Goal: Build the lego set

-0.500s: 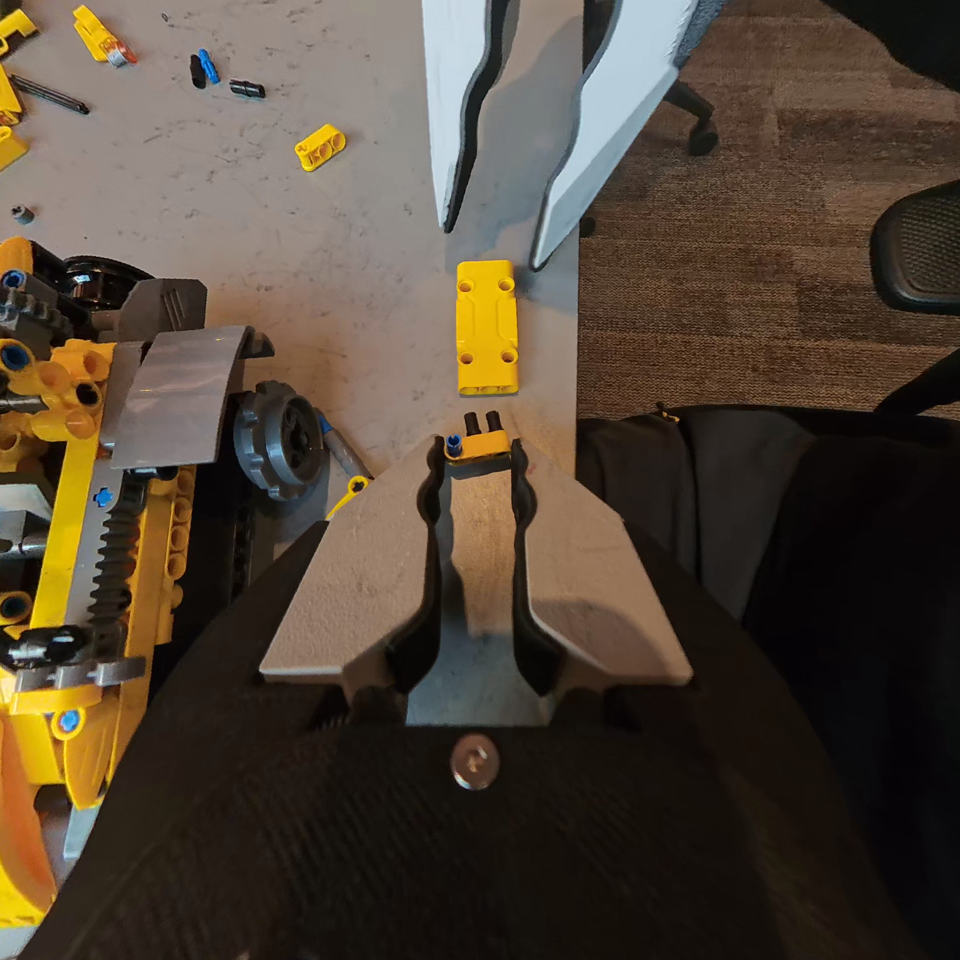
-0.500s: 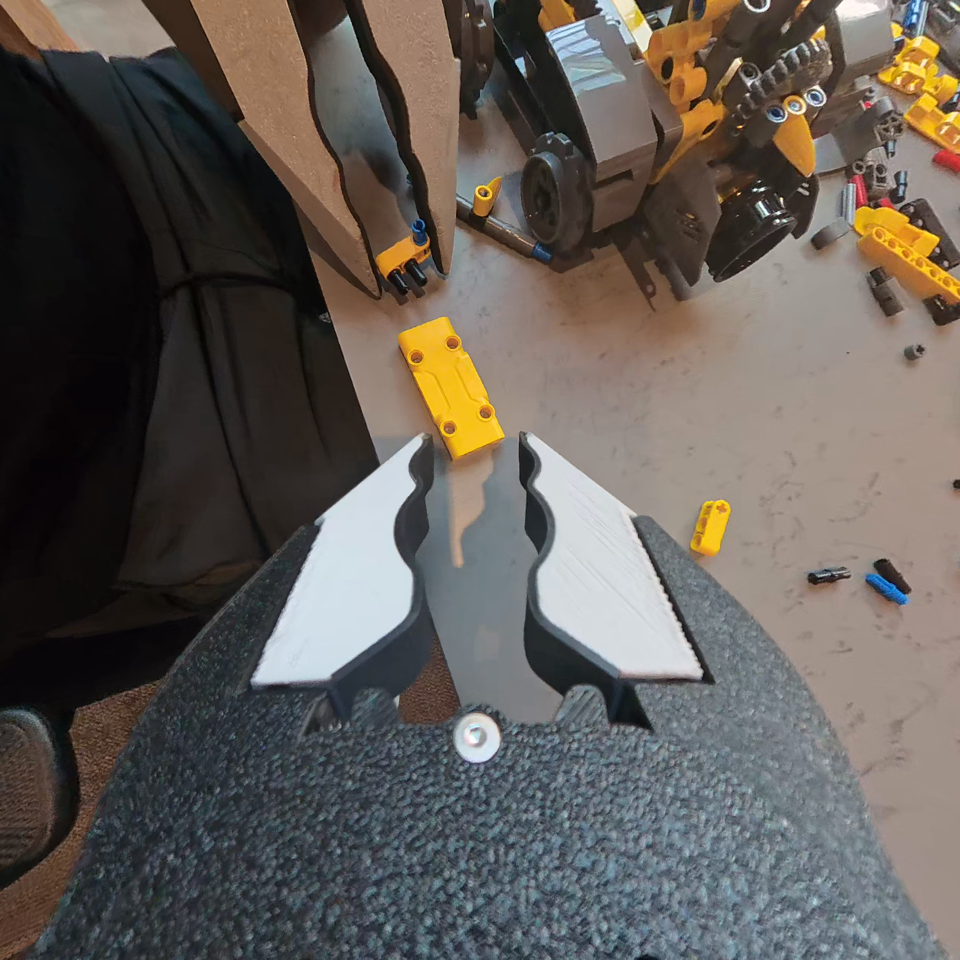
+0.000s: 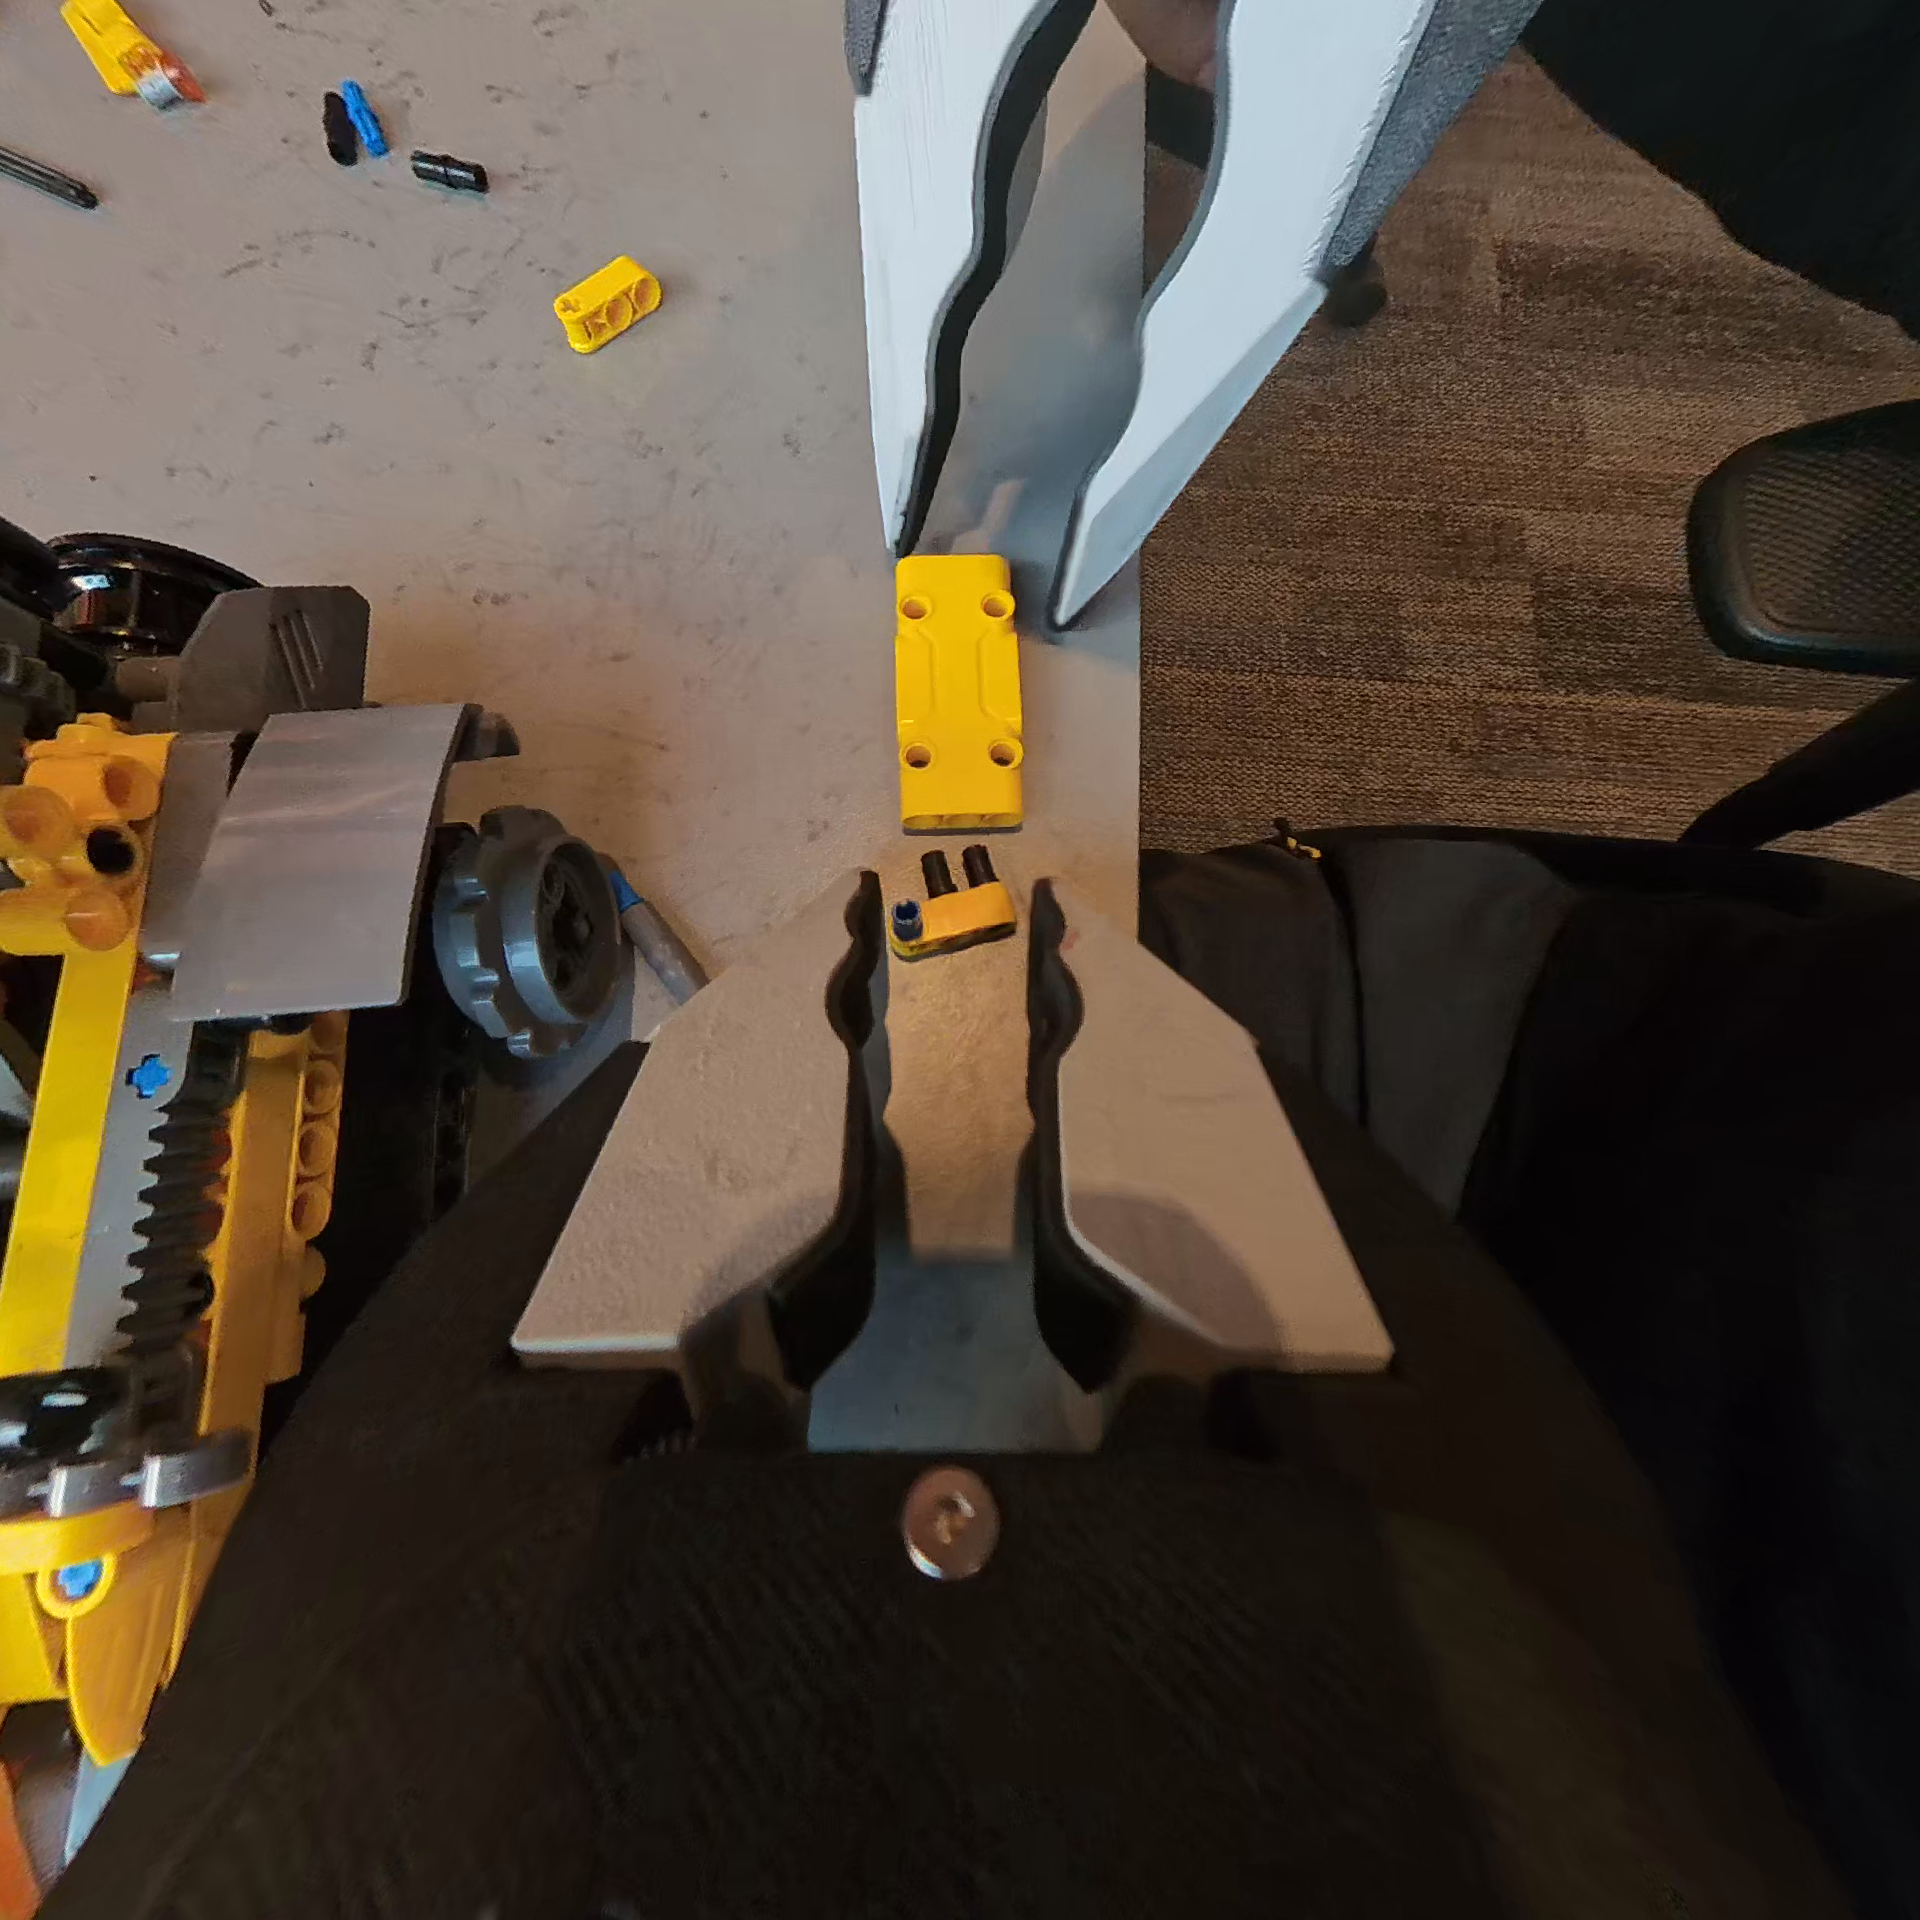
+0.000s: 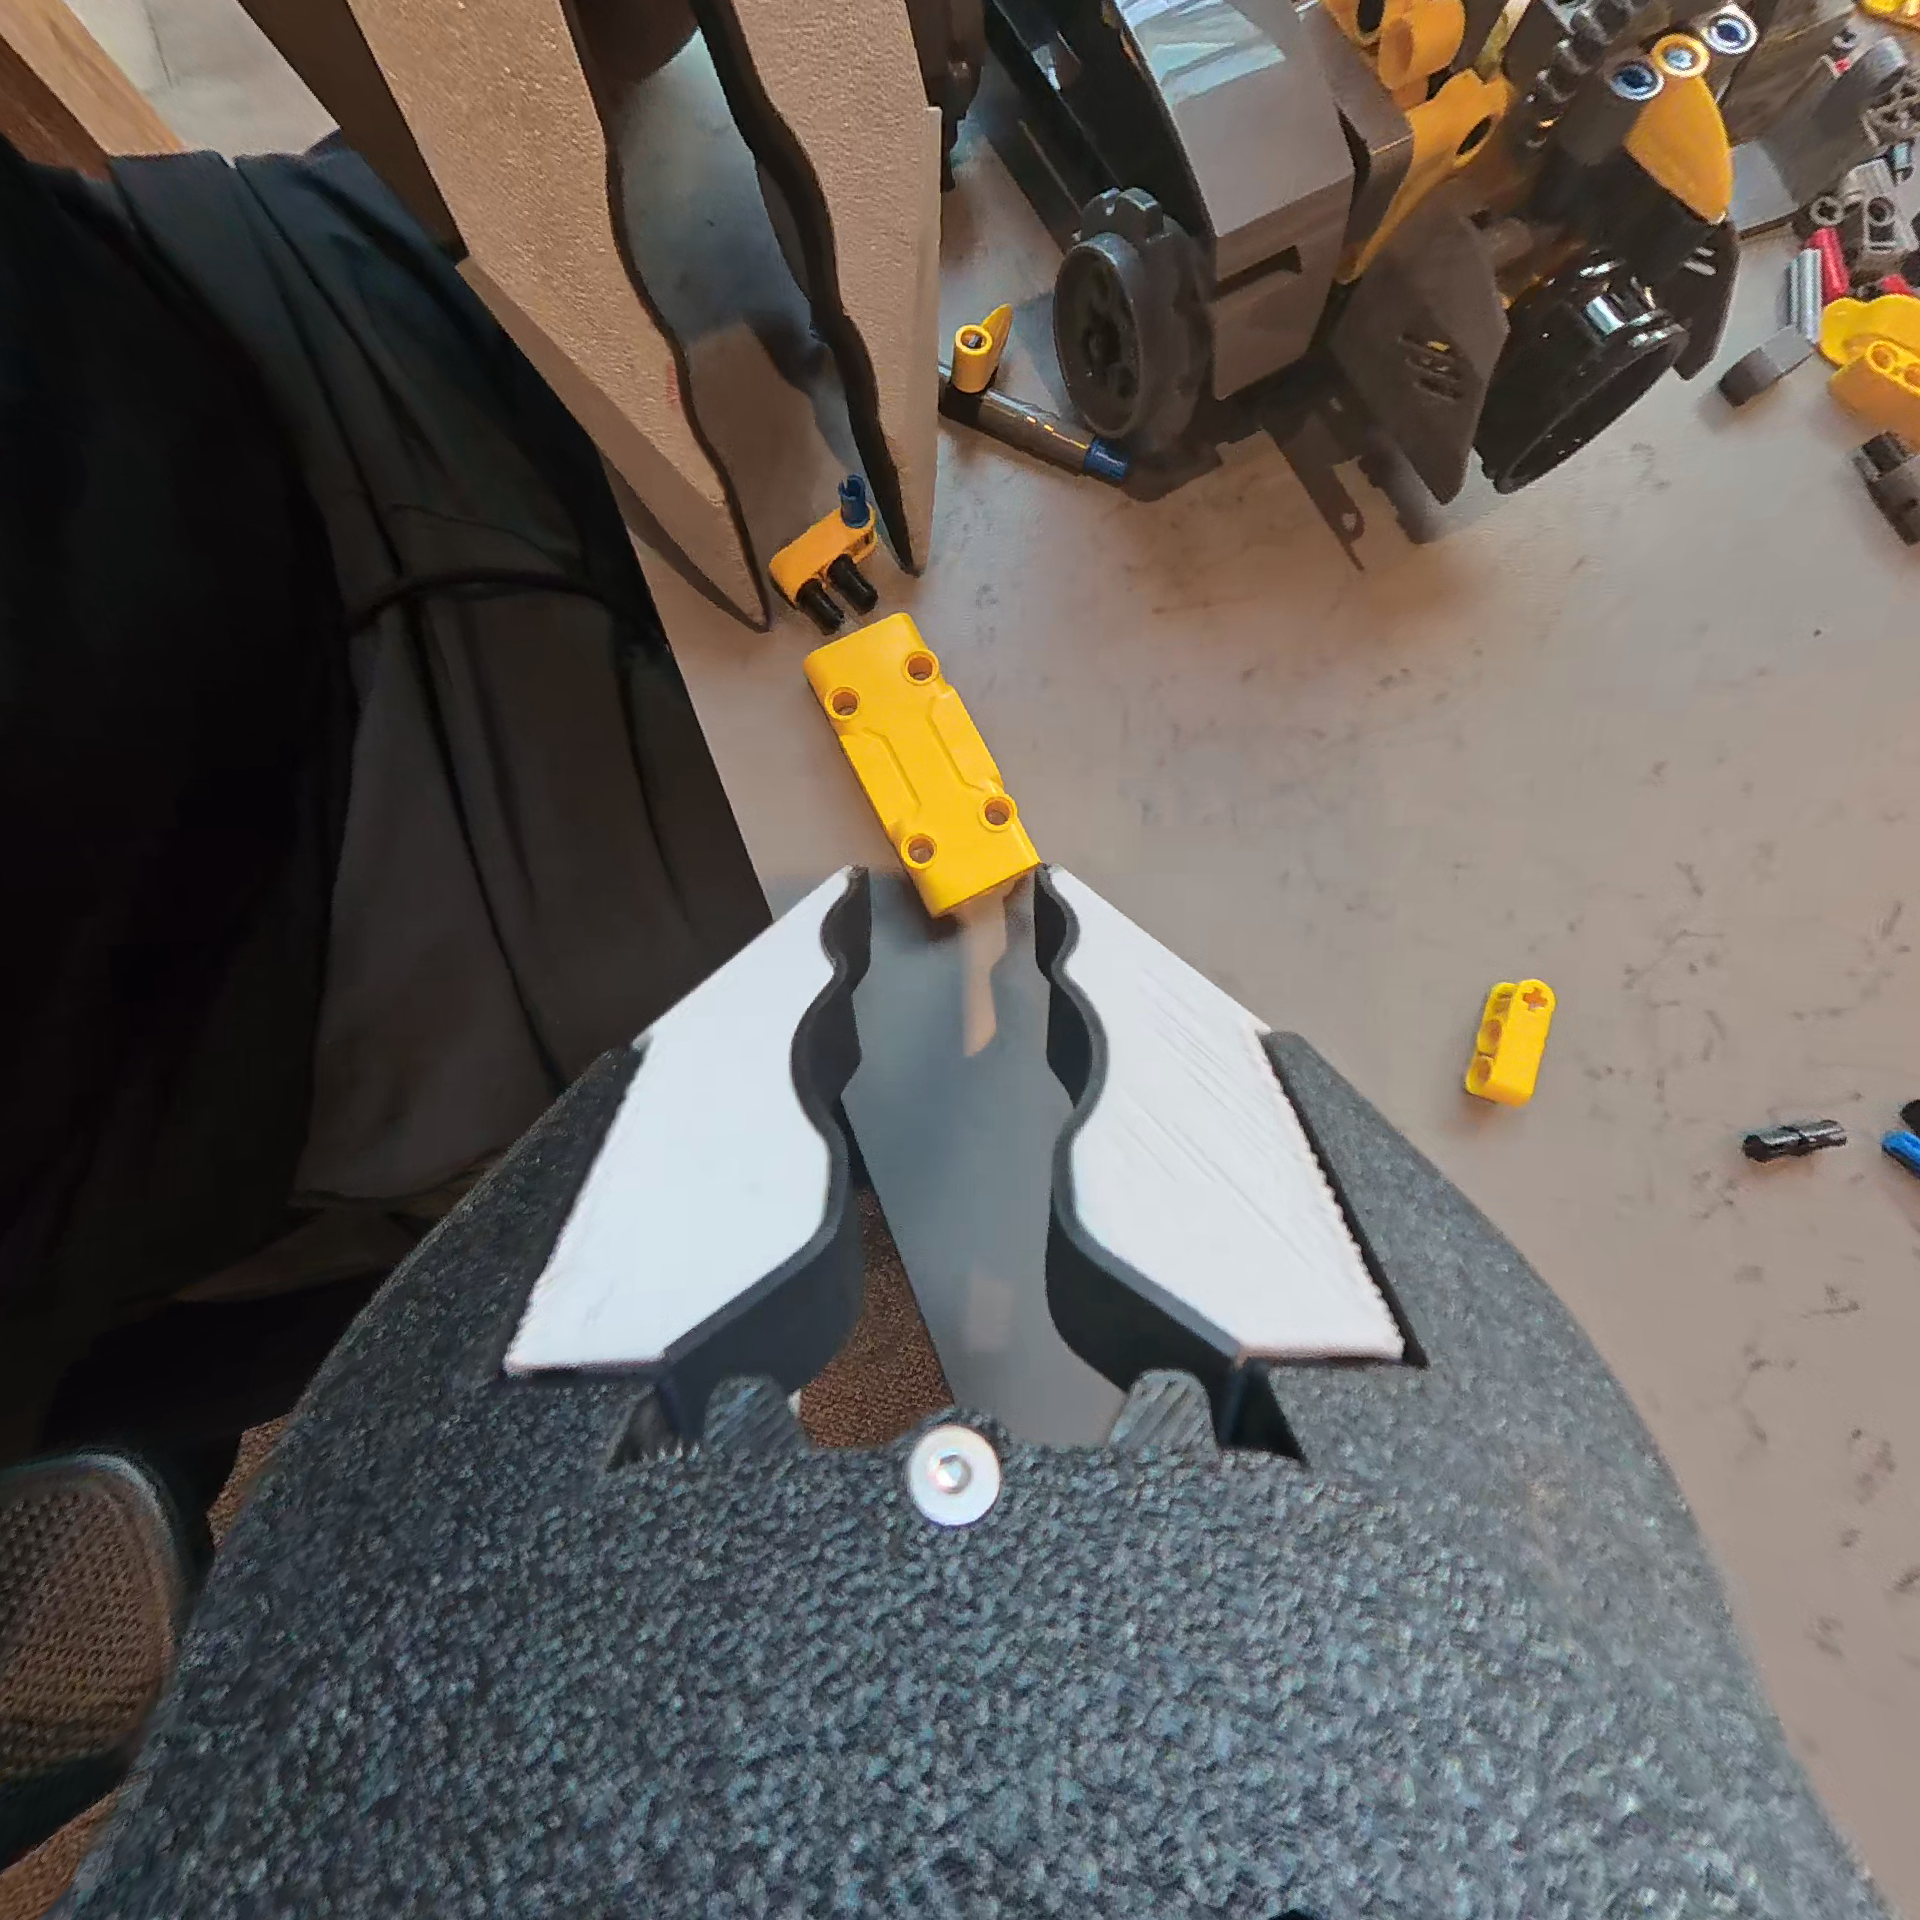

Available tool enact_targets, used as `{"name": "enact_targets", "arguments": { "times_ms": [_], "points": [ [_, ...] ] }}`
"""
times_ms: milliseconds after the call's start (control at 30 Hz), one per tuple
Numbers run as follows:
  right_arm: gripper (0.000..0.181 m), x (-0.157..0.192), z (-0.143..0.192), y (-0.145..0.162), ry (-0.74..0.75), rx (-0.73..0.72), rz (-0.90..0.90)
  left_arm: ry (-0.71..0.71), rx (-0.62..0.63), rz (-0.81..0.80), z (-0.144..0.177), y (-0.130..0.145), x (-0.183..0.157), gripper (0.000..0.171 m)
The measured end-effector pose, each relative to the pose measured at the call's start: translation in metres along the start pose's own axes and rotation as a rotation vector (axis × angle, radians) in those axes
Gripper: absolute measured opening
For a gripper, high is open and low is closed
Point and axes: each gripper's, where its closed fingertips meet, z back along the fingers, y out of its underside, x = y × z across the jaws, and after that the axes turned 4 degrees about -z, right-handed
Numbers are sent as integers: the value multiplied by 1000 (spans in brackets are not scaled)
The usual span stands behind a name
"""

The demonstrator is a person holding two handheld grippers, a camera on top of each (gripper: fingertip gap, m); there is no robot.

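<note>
My left claw [image 3: 954,914] gapes around a small yellow elbow piece [image 3: 951,916] lying loose — right claw [image 4: 951,894], open too, noses the yellow plate [image 4: 920,758] at 12 o'clock on the bench [image 4: 1351,779].

Yellow panel [image 3: 958,691] glossy smooth plastic; table [image 3: 644,499] matt, scuffed; carpet [image 3: 1455,582] rough woven.

The left gripper [image 3: 951,904] has released the small yellow connector [image 3: 954,914].

Flat yellow plastic panel with four holes [image 3: 959,694] is lying near the grey table's [image 3: 623,520] edge. Small yellow three-hole connector [image 3: 608,304] is sitting at its 10 o'clock. Yellow-and-grey brick-built vehicle [image 3: 208,935] is standing at 9 o'clock.
</note>
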Motion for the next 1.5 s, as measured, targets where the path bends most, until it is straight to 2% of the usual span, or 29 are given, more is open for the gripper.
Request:
{"name": "enact_targets", "arguments": {
  "times_ms": [200, 333, 467, 600, 767, 1167, 1500],
  "points": [
    [30, 0, -1, -2, -5, -19, -25, -3, 13, -10, 4, 4, -1, 28],
    [30, -1, -2, -2, -9, -24, -41, 6, 4, 6, 5, 4, 2, 24],
    [38, -3, -6, -7, 25, -32, -8, 4, 6, -3, 2, 2, 1, 20],
    [34, 4, -9, -9, 4, -34, 44, 12, 0, -9, 2, 2, -1, 20],
    [37, 4, -7, -12, -1, -67, 28, 24, -6, 26, 3, 2, -3, 27],
    [37, 4, -9, -10, 2, -94, 21, -48, 1, 50, 4, 4, 1, 27],
    [29, 9, -10, -11, -39, -120, 30, -45, 1, 42, 4, 4, 0, 23]
  ]
}}
